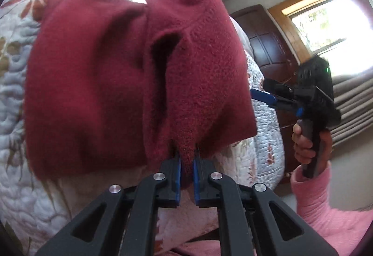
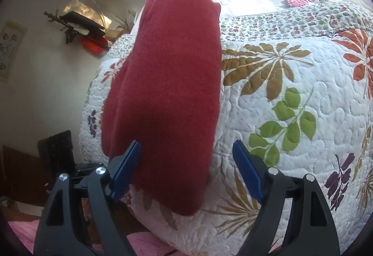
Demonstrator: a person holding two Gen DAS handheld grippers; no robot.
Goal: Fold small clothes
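A dark red fleece garment (image 1: 112, 83) lies on the floral quilted bed (image 1: 14, 102), partly doubled over. My left gripper (image 1: 186, 158) is shut on a pinched fold of the garment at its near edge, lifting that flap. In the right wrist view the red garment (image 2: 167, 83) stretches away over the quilt (image 2: 303, 97). My right gripper (image 2: 186, 151) is open, its blue pads either side of the garment's near end, nothing clamped. From the left wrist view, the right gripper (image 1: 262, 96) hovers beside the garment's right edge, held by a hand (image 1: 303, 141) in a pink sleeve.
A dark wooden door (image 1: 268, 46) and a bright window (image 1: 331, 23) with curtains stand to the right of the bed. A wall shelf with dark and red items (image 2: 86, 32) hangs left of the bed. Pink fabric (image 2: 21, 232) lies below the bed edge.
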